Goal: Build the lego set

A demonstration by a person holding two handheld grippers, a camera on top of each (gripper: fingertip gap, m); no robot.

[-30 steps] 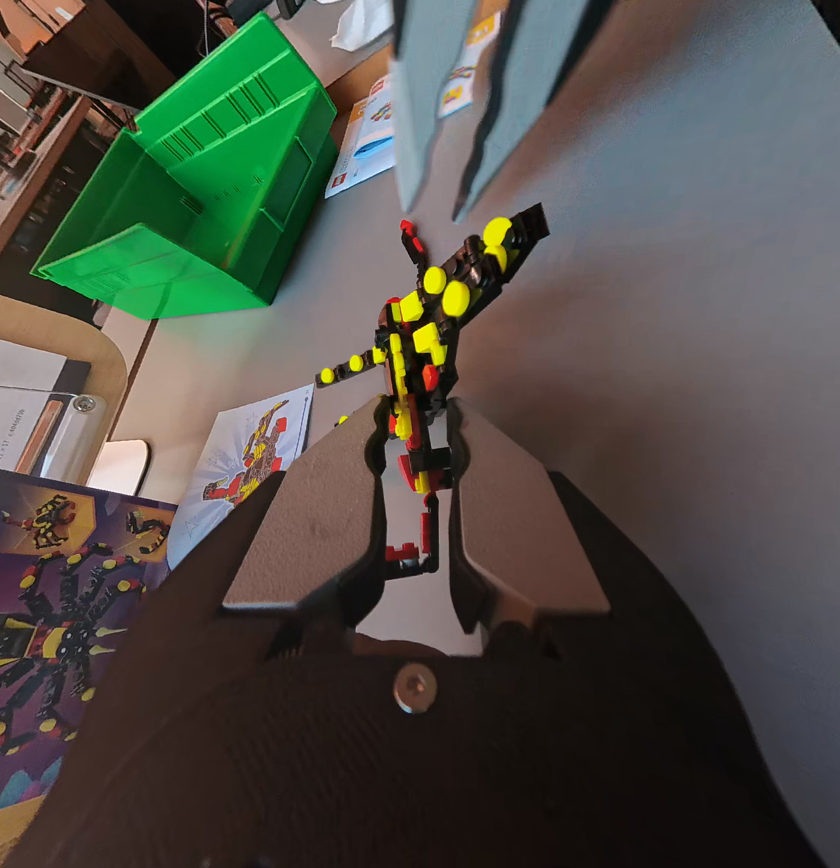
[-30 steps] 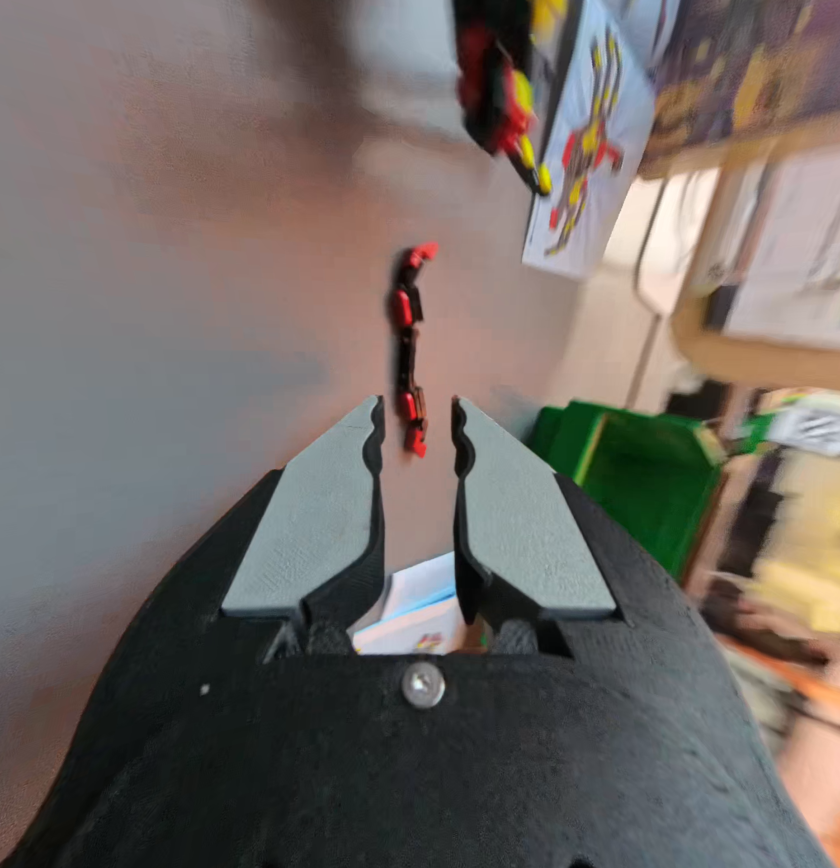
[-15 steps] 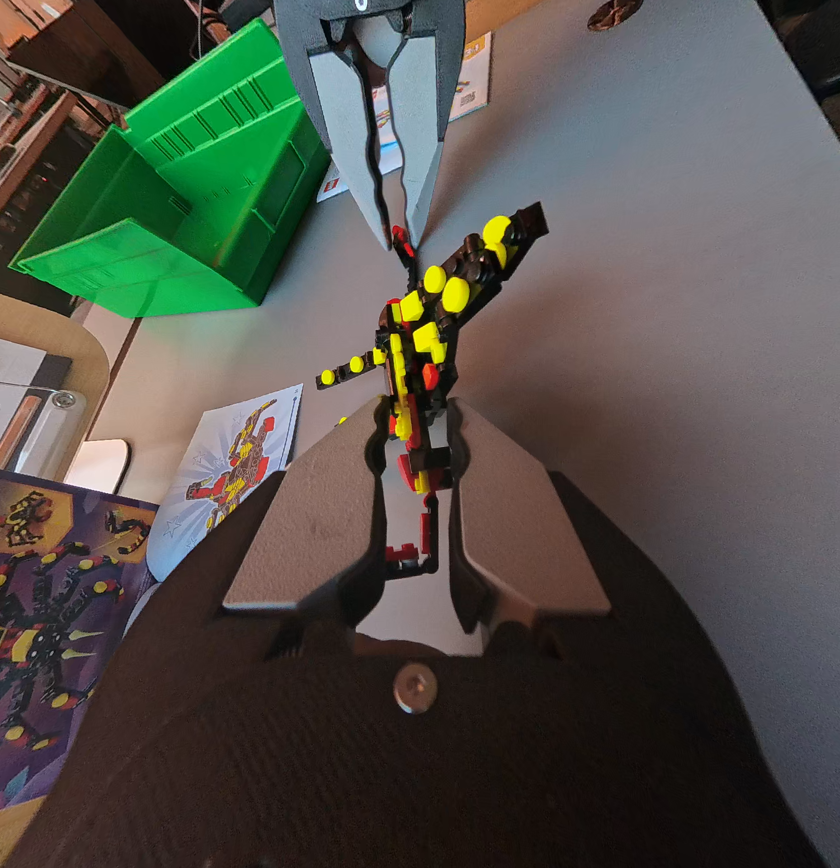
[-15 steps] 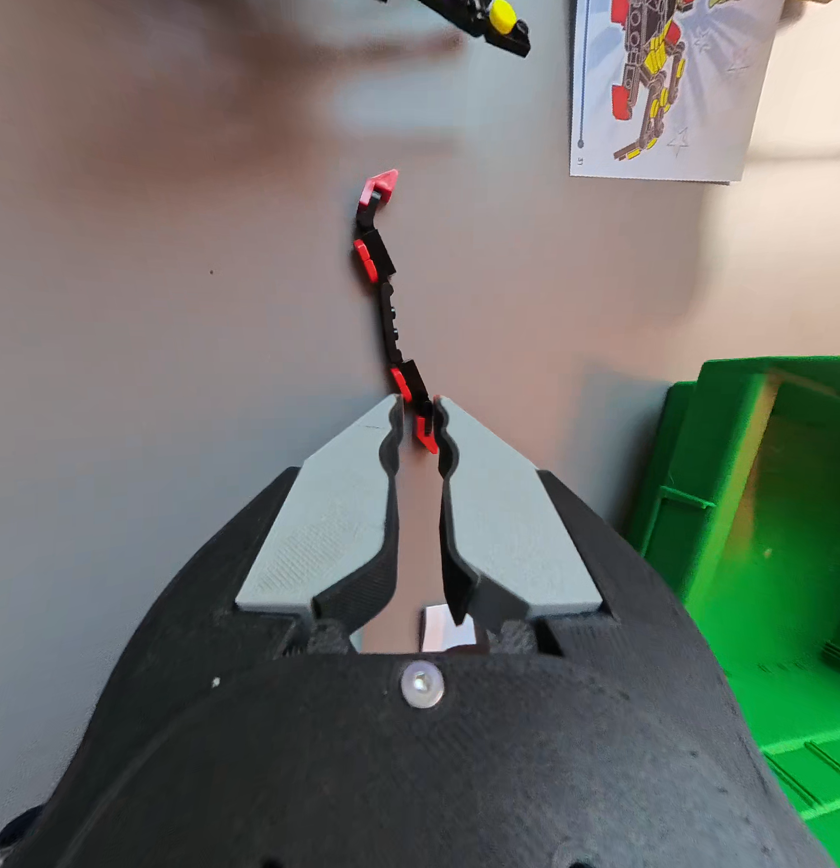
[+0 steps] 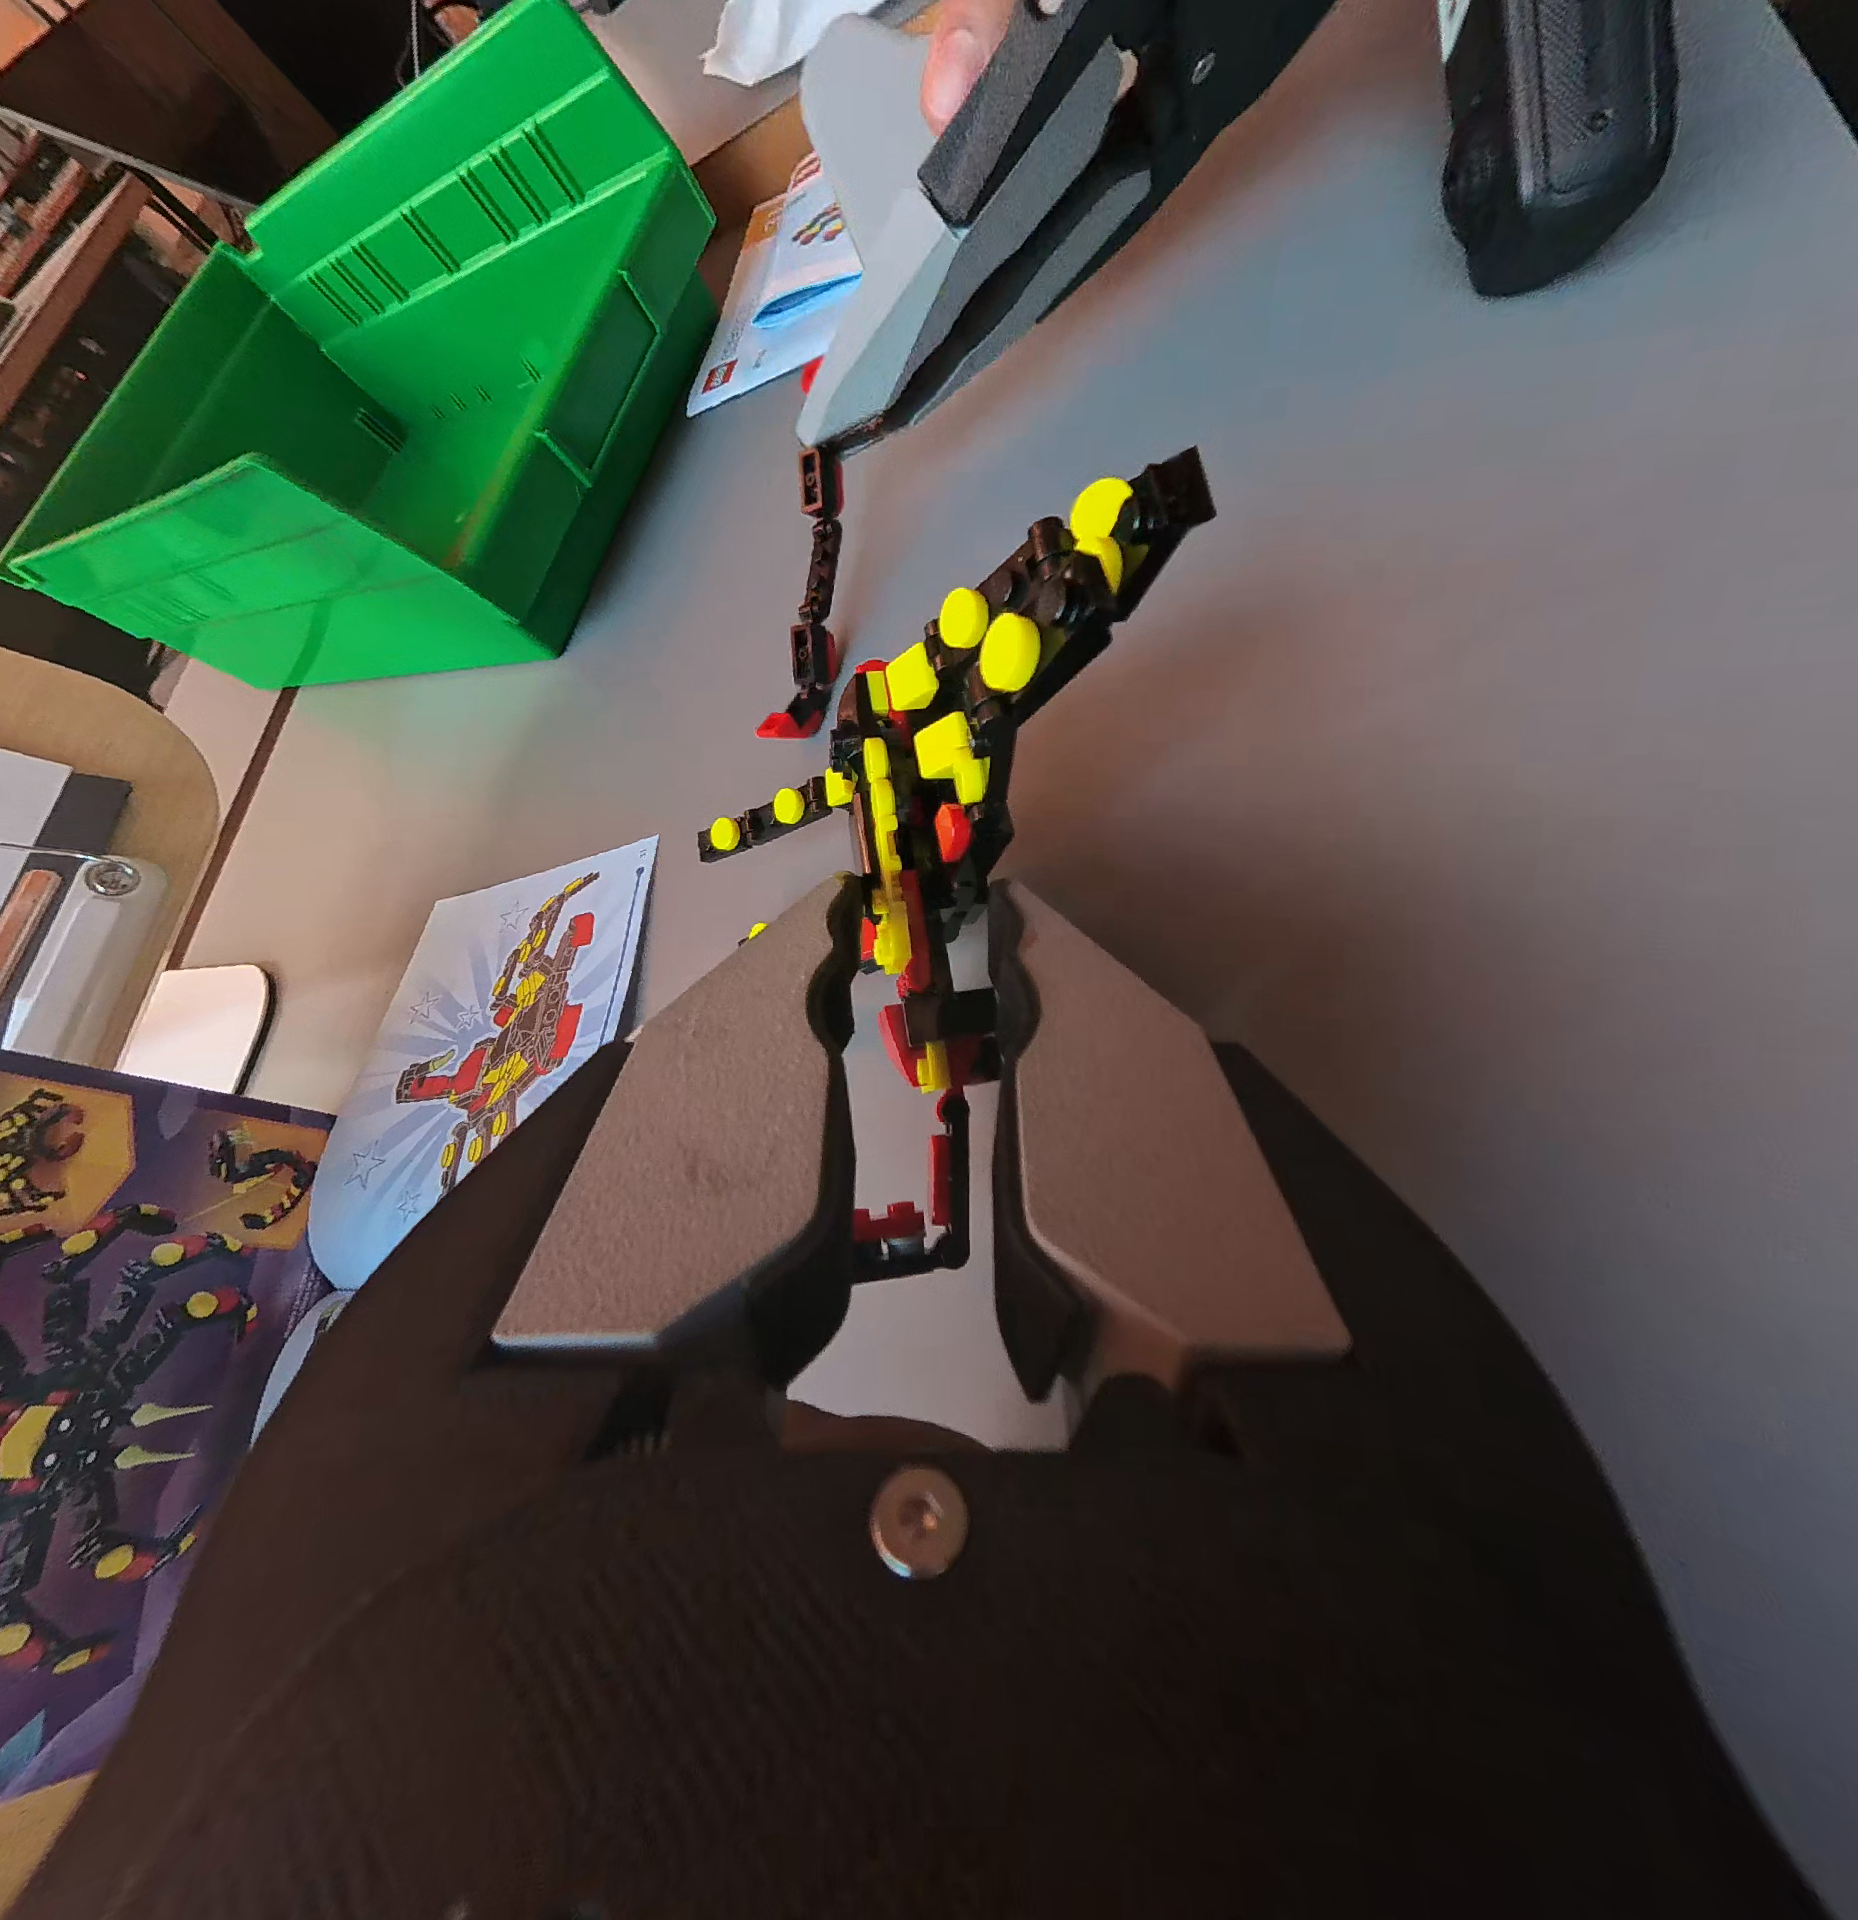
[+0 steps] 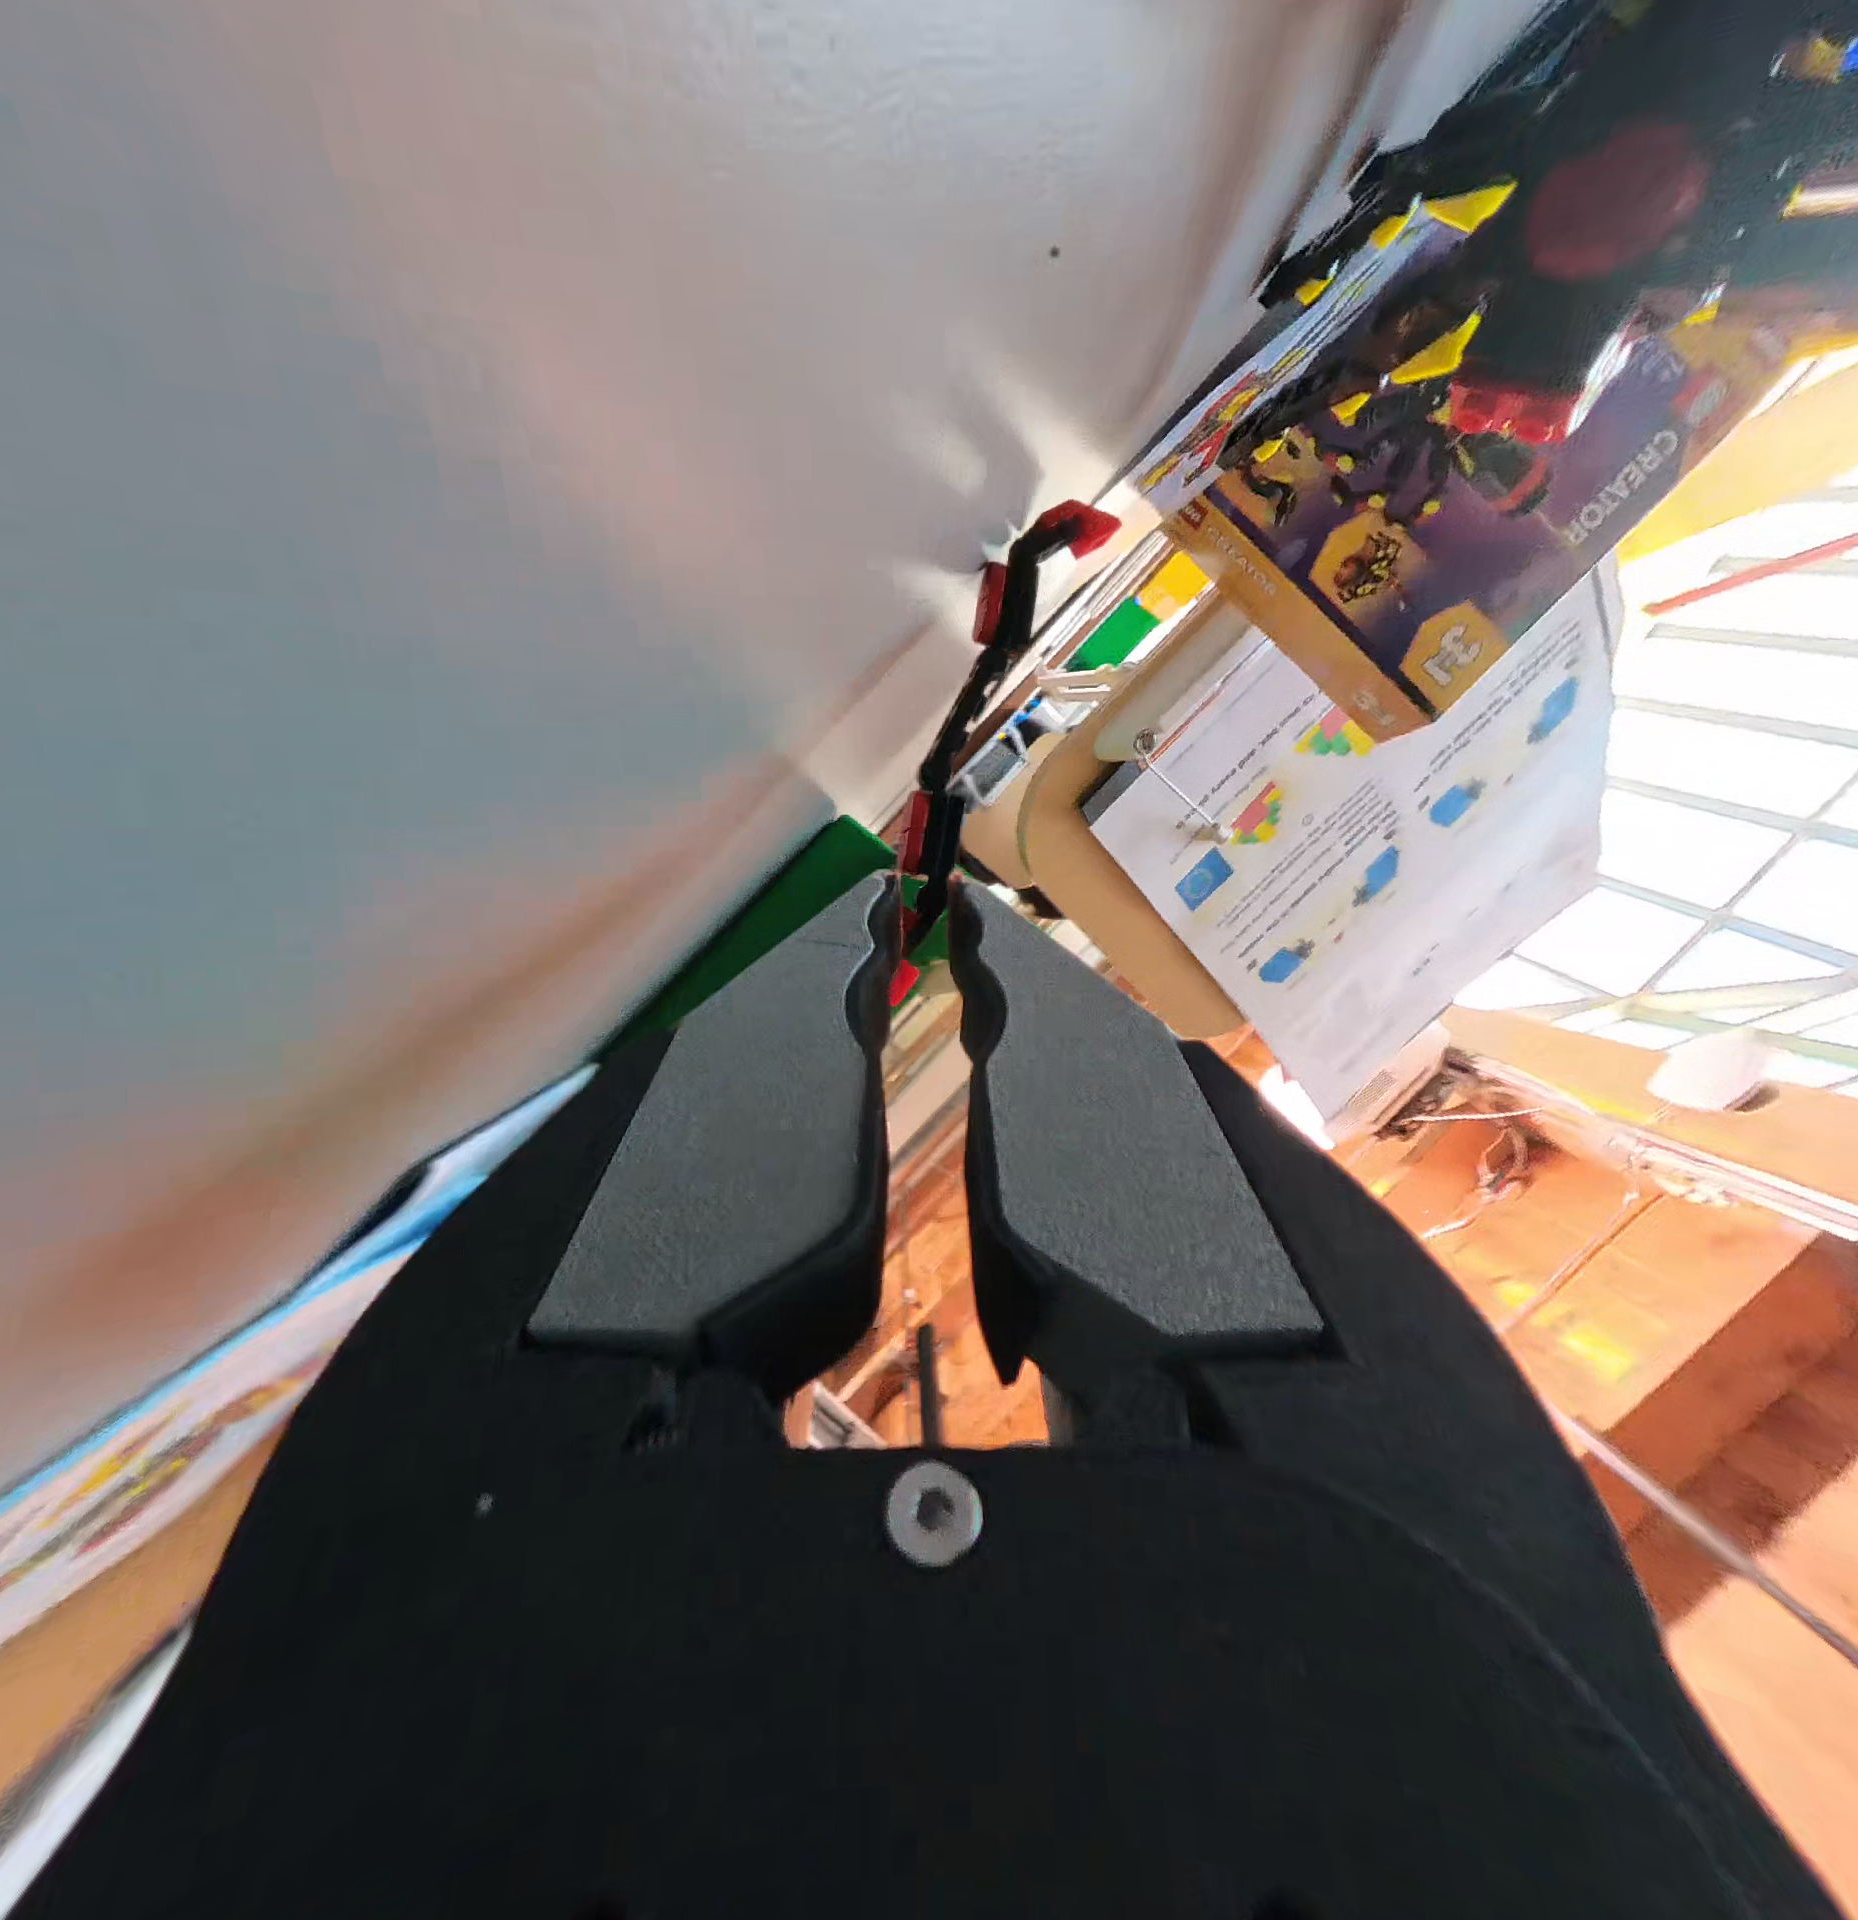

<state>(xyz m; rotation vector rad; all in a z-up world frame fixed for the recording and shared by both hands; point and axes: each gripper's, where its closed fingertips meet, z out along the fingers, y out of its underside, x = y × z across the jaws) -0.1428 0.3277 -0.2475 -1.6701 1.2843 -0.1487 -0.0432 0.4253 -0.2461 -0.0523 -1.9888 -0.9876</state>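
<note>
My left gripper (image 5: 920, 914) is shut on the lower part of a black, yellow and red lego model (image 5: 966, 727) and holds it upright over the grey table (image 5: 1424, 831). My right gripper (image 6: 920, 899) is shut on one end of a thin black-and-red leg chain (image 6: 966, 717). The chain sticks out straight ahead of its fingertips. In the left wrist view the right gripper (image 5: 852, 416) is beyond the model, and the chain (image 5: 816, 592) hangs from it towards the model, its red tip close to the table.
A green bin (image 5: 385, 395) stands at the far left. A picture sheet (image 5: 509, 1039) and the purple set box (image 5: 94, 1351) lie on the left. A booklet (image 5: 790, 291) lies behind the right gripper. A black device (image 5: 1559, 135) is at the far right. Spacing between my two grippers at the tips: around 15 centimetres.
My right gripper came down onto the leg chain on the table, shut on its near end, then tilted and raised it. My left gripper has kept the model still.
</note>
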